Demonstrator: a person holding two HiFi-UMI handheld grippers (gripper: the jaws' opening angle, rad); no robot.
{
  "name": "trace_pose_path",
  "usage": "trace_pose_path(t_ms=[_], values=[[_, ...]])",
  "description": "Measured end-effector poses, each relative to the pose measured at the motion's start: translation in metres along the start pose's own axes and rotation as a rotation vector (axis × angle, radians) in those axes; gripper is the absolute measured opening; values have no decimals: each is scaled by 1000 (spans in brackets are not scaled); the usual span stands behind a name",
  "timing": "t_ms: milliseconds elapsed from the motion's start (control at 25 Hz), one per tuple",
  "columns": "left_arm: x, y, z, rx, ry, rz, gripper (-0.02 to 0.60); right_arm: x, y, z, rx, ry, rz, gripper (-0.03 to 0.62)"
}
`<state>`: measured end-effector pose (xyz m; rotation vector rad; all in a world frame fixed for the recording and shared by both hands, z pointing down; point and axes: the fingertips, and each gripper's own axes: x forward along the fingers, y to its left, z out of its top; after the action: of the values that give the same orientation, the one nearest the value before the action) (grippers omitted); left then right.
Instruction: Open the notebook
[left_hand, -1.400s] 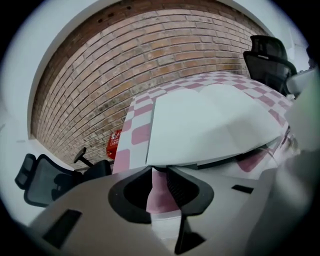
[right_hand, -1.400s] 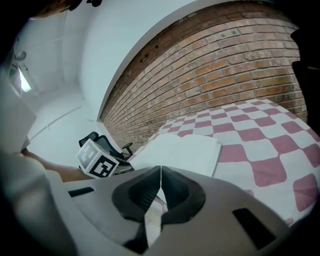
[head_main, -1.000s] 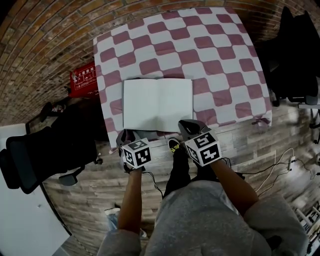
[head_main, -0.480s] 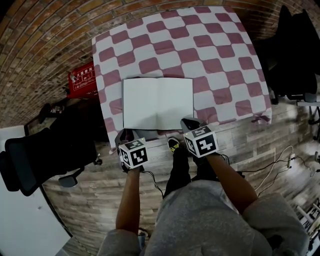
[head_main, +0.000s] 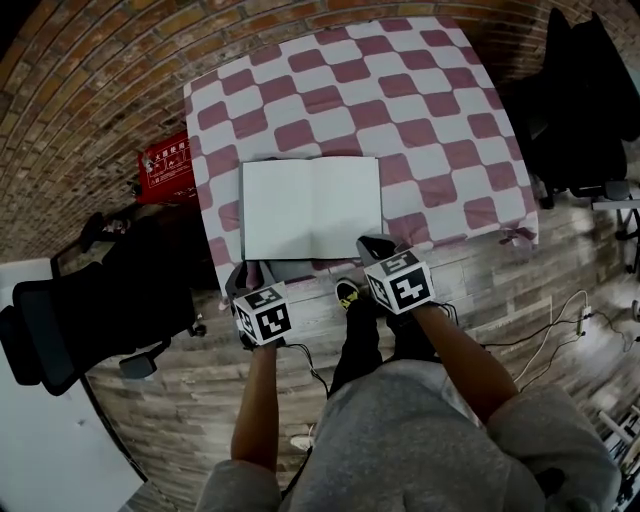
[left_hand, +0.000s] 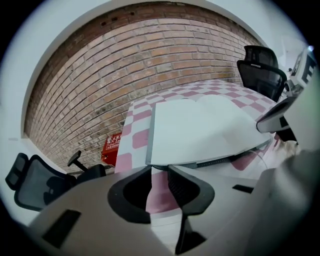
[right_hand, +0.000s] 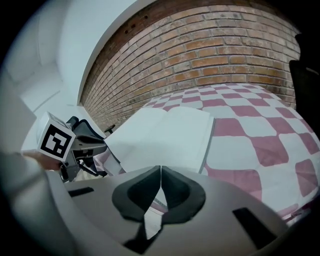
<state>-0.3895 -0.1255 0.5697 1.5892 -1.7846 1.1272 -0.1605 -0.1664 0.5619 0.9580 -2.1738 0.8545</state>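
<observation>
The notebook (head_main: 312, 208) lies open and flat, blank white pages up, on the pink-and-white checked tablecloth (head_main: 420, 110) near its front edge. My left gripper (head_main: 243, 275) hovers just off the notebook's near left corner. Its jaws are opening, and only cloth shows in the gap between them (left_hand: 159, 169). My right gripper (head_main: 376, 246) sits by the near right corner, shut, with nothing in it (right_hand: 160, 169). The open pages (left_hand: 200, 130) fill the left gripper view. The right gripper view shows them (right_hand: 160, 132) ahead and to the left.
A red box (head_main: 165, 160) stands on the floor left of the table. A black office chair (head_main: 80, 310) is at the left and another (head_main: 580, 110) at the right. Cables (head_main: 540, 340) trail over the wooden floor. A brick wall runs behind the table.
Almost nothing. Both grippers stay at the table's near edge, and the notebook lies open as before.
</observation>
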Motion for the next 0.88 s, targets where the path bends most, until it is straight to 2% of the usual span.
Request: trace_pose_path(t_ms=[120, 200, 240, 280, 440, 640, 880], values=[[2, 2, -3, 5, 12, 7, 103, -5, 0, 6, -2, -30, 2, 28], [8, 3, -10, -22, 44, -12, 125, -9, 0, 10, -4, -47, 2, 29], [11, 3, -14, -41, 62, -32, 197, -11, 0, 12, -4, -55, 3, 28], [13, 3, -17, -58, 76, -52, 242, -13, 0, 13, -3, -63, 3, 28], [10, 6, -18, -79, 78, -65, 259, -23, -1, 17, 1, -92, 3, 29], [-9, 5, -5, -103, 11, -62, 259, -43, -2, 32, -19, -158, 7, 28], [-59, -8, 36, -128, -141, -96, 259, -89, -14, 59, -64, -247, -7, 28]])
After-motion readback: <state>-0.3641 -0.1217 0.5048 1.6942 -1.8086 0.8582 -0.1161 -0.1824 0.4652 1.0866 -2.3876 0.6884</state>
